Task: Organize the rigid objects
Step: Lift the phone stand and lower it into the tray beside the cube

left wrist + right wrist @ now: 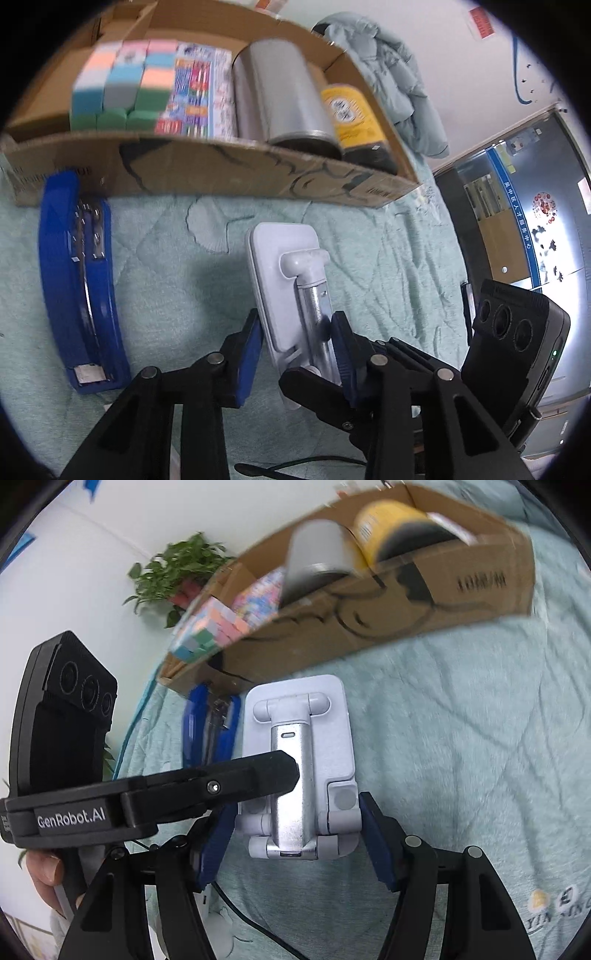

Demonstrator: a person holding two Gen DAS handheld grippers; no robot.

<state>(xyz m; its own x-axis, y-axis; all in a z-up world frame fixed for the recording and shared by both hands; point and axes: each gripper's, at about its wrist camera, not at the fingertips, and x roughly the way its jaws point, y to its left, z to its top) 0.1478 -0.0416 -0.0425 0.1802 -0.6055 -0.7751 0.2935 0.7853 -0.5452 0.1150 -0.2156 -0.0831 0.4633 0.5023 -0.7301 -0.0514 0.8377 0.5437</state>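
A white folding phone stand (284, 280) with a silver metal arm lies on the pale green quilt (177, 280), just in front of a cardboard box (221, 173). My left gripper (295, 321) is shut on the stand's near end, one blue pad on the plate's edge and the other on the metal arm. In the right wrist view my right gripper (298, 805) grips the same stand (299, 738) across its hinged base, and a black finger (258, 775) of the left gripper crosses it from the left. A blue stapler (77, 288) lies to the left on the quilt.
The box holds coloured blocks (122, 81), a printed carton (199, 92), a silver can (284, 96) and a yellow can (354, 114). A pale jacket (388, 74) lies behind it. A potted plant (177, 565) stands by the wall. A hand (44, 871) holds the left gripper.
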